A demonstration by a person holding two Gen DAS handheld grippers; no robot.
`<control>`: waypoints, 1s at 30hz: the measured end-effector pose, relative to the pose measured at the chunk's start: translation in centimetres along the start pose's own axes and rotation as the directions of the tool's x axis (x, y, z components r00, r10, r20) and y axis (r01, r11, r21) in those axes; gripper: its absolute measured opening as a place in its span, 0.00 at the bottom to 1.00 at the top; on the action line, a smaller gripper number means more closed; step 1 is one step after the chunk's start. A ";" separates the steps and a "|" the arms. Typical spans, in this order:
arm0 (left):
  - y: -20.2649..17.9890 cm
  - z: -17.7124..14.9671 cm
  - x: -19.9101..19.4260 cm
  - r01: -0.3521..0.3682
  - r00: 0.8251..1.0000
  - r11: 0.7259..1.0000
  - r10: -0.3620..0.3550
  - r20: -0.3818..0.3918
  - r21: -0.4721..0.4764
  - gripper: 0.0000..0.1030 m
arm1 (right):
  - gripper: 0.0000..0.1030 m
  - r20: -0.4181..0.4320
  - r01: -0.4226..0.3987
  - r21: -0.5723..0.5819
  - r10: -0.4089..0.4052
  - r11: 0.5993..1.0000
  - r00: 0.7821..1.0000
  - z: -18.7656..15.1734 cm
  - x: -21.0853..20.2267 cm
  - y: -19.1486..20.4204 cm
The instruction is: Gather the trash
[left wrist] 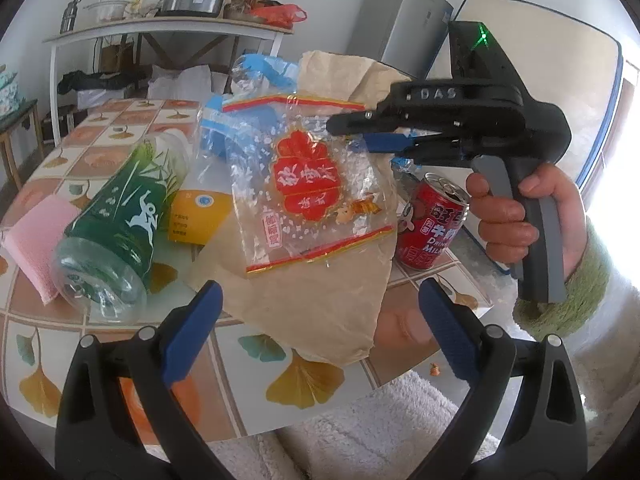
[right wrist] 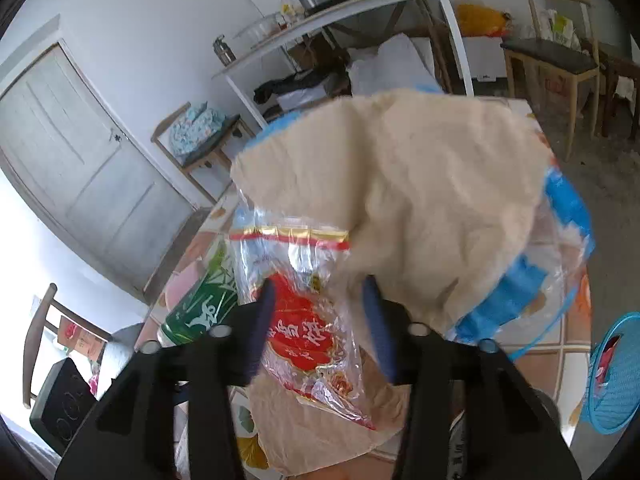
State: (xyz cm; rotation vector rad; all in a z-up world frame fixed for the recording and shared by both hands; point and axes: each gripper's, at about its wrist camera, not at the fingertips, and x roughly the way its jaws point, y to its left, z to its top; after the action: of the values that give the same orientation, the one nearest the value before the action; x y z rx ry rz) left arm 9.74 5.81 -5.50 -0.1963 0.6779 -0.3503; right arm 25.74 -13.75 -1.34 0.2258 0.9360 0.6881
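Left wrist view: your left gripper is wide open and holds nothing. The brown paper bag lies just ahead, between its fingers. Your right gripper comes in from the right at the upper right edge of the clear snack wrapper with the red emblem. Its jaws look narrow there, with film between them. The wrapper is thin, crinkled and see-through, and rests on the paper bag. Risk: the red milk can stands just below the right gripper, so a low swing would likely tip it.

Right wrist view: the right gripper is partly closed, with the wrapper bunched between the pads. I cannot tell if they actually press on it. Risk: slick film on a shallow bite could slide out when you lift. The paper bag sits right beyond the fingertips and under the film, so the jaws could grab it too. The blue basket sits far right.
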 end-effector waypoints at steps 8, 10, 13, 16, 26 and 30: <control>0.6 -0.2 -0.2 0.011 1.000 1.000 -0.011 0.012 -0.017 0.92 | 0.11 -0.017 0.014 -0.029 -0.015 0.999 1.000 -0.3 0.6 0.3; 0.7 -0.3 -0.3 0.014 1.000 1.000 -0.013 0.016 -0.017 0.92 | 0.08 -0.006 0.000 -0.039 -0.001 0.999 1.000 -0.3 0.2 0.7; 0.6 -0.4 -0.5 0.023 0.999 1.000 -0.023 0.029 -0.014 0.92 | 0.06 0.026 -0.015 -0.062 0.016 0.998 1.000 -0.3 -1.0 1.5; 0.6 -0.6 -0.9 0.041 0.999 0.999 -0.040 0.036 -0.010 0.92 | 0.06 0.069 -0.039 -0.072 0.044 0.997 0.997 -0.1 -2.5 2.3; -1.2 -0.5 0.4 -0.064 0.998 0.992 0.062 0.021 0.111 0.92 | 0.06 0.252 -0.190 0.001 0.183 0.982 0.950 0.2 -9.8 1.3; -2.5 -0.1 3.3 -0.164 0.985 0.962 0.173 -0.024 0.217 0.92 | 0.06 0.322 -0.182 0.014 0.168 0.983 0.932 -0.4 -12.4 0.3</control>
State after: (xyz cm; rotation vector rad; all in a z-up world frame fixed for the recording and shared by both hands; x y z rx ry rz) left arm 11.38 2.22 -6.73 0.0743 0.6888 -0.2619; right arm 20.31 -21.43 6.82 0.4513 0.6234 0.7689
